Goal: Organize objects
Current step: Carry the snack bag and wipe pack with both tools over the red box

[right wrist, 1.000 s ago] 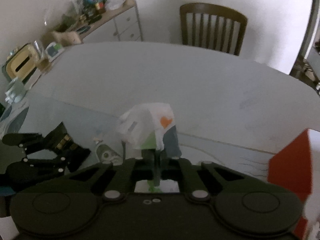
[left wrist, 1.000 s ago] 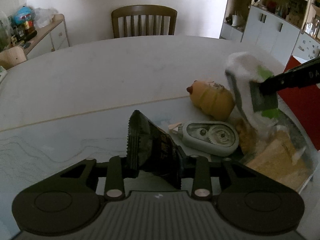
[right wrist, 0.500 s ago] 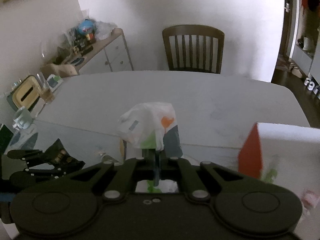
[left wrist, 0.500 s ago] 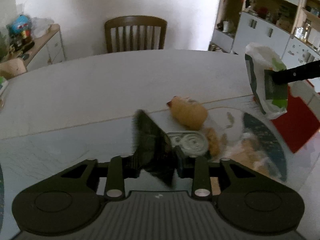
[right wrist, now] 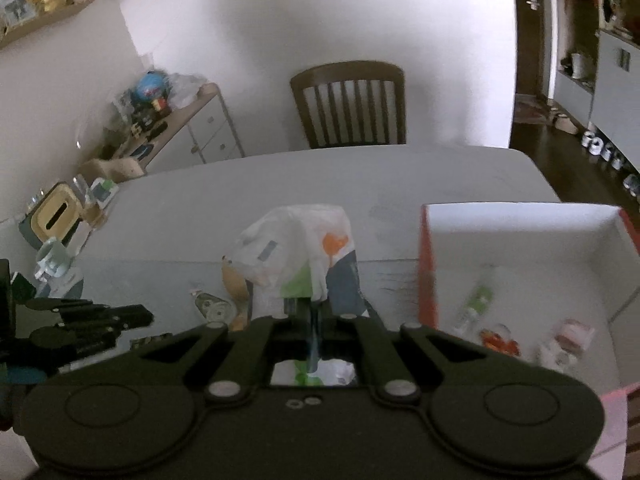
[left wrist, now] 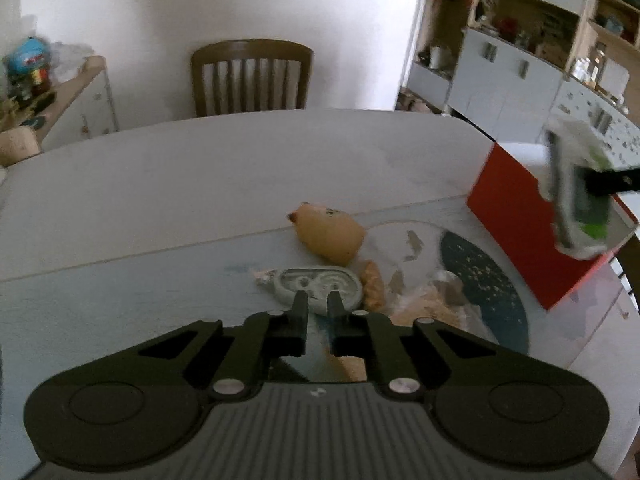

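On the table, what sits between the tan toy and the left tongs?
In the left wrist view, the grey tape dispenser lies between the tan toy and the left tongs, whose tips overlap its near edge.

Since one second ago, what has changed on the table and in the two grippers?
The left gripper lost the dark packet it held; its jaws have just been closing and are now shut and empty. The right gripper, gripping the white packet, carried it toward the red box. The yellow toy and tape dispenser stayed in place.
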Demonstrator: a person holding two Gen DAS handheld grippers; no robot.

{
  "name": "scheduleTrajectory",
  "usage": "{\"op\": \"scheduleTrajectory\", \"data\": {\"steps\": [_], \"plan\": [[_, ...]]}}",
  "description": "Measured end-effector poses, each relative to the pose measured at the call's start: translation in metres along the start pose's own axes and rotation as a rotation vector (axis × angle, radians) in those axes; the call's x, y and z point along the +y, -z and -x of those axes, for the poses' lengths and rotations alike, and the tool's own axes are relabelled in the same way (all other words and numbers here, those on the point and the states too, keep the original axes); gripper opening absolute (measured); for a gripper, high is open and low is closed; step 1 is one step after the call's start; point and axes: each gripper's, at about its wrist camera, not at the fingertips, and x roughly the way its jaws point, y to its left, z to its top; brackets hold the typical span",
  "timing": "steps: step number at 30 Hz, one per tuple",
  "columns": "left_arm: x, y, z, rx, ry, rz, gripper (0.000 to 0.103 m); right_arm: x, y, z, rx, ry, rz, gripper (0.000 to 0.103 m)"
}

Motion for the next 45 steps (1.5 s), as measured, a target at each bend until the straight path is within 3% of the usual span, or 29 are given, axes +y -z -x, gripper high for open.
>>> {"op": "scheduleTrajectory", "data": {"steps": [2, 4, 5, 6, 9, 13, 17, 28, 30, 32, 36, 45], "plan": [[0.01, 0.0, 0.005, 0.006, -0.005, 0.027, 0.014, -0.007, 0.003, 0.009, -0.007, 0.003, -0.013, 0.003], [0.018, 0.001, 0.007, 0.019, -0.03, 0.035, 0.031, -0.012, 0.006, 0.017, -0.011, 0.009, -0.018, 0.003], [0.021, 0.002, 0.008, 0.024, -0.042, 0.038, 0.055, -0.014, 0.009, 0.021, -0.015, 0.013, -0.021, 0.003], [0.024, 0.004, 0.01, 0.026, -0.047, 0.041, 0.073, -0.016, 0.01, 0.024, -0.018, 0.016, -0.026, 0.003], [0.028, 0.01, 0.01, 0.044, -0.033, 0.02, 0.073, -0.021, 0.015, 0.032, -0.025, 0.025, -0.039, 0.003], [0.024, 0.025, -0.002, 0.103, 0.029, -0.116, 0.073, -0.025, 0.02, 0.041, -0.032, 0.037, -0.047, 0.003], [0.027, 0.035, -0.021, 0.156, 0.037, -0.191, 0.073, -0.026, 0.022, 0.046, -0.03, 0.052, -0.052, 0.003], [0.04, 0.049, -0.049, 0.213, 0.007, -0.21, 0.072, -0.034, 0.03, 0.055, -0.025, 0.094, -0.087, 0.003], [0.04, 0.051, -0.051, 0.217, 0.001, -0.205, 0.053, -0.037, 0.031, 0.057, -0.026, 0.101, -0.094, 0.003], [0.04, 0.05, -0.051, 0.21, 0.005, -0.19, 0.042, -0.039, 0.031, 0.058, -0.028, 0.104, -0.1, 0.003], [0.038, 0.049, -0.052, 0.204, -0.022, -0.185, 0.035, -0.046, 0.031, 0.061, -0.032, 0.108, -0.109, 0.003], [0.028, 0.036, -0.029, 0.165, -0.052, -0.09, 0.034, -0.072, 0.027, 0.061, -0.026, 0.118, -0.13, 0.003]]}}
